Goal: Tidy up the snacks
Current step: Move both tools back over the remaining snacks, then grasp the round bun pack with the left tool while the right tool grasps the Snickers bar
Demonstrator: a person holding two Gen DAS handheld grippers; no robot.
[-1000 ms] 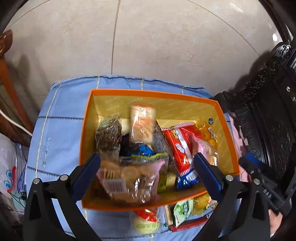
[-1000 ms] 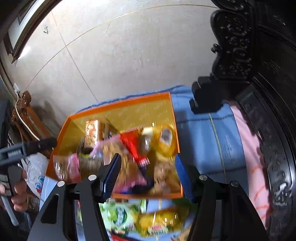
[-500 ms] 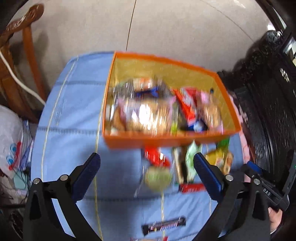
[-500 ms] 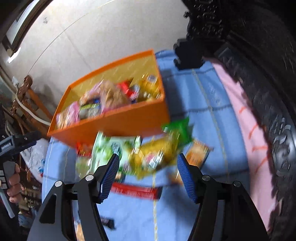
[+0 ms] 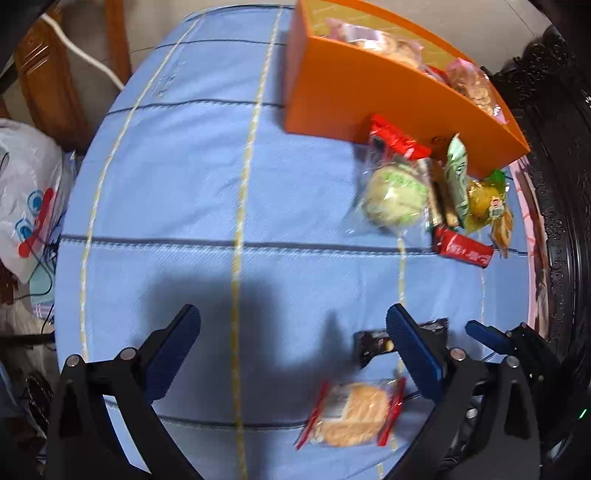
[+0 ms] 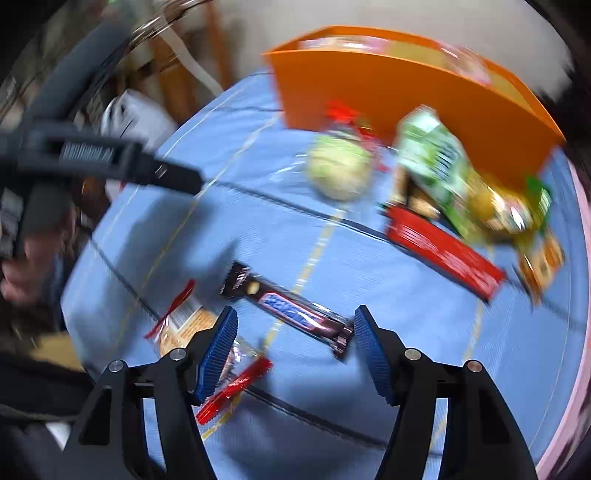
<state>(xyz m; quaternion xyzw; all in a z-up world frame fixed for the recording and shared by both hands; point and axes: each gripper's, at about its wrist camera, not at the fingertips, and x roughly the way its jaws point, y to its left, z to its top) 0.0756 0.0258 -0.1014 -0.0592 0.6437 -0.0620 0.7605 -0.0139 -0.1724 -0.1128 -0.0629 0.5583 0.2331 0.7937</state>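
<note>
Both grippers now off the orange cardboard box (image 5: 354, 92): left gripper (image 5: 293, 352) spread, empty; right gripper (image 6: 295, 345), jaws just widened, straddles dark Snickers-style bar (image 6: 291, 314), lettering blurred, near the blue tablecloth's (image 5: 192, 192) front edge.

The cloth (image 5: 177, 206) is woven blue fabric, matt. The box (image 5: 354, 92) looks like smooth orange card. The wrappers (image 5: 399, 192) are glossy clear plastic. The chair (image 5: 48, 85) is varnished wood.

this looked like a lived-in room of a home. a table under a blue checked tablecloth (image 5: 192, 177) stood on a pale tiled floor (image 5: 491, 22), beside dark carved wooden furniture (image 5: 561, 155). a wooden chair (image 5: 48, 74), a white cable (image 5: 85, 55) and a printed plastic bag (image 5: 29, 199) sat alongside.
</note>
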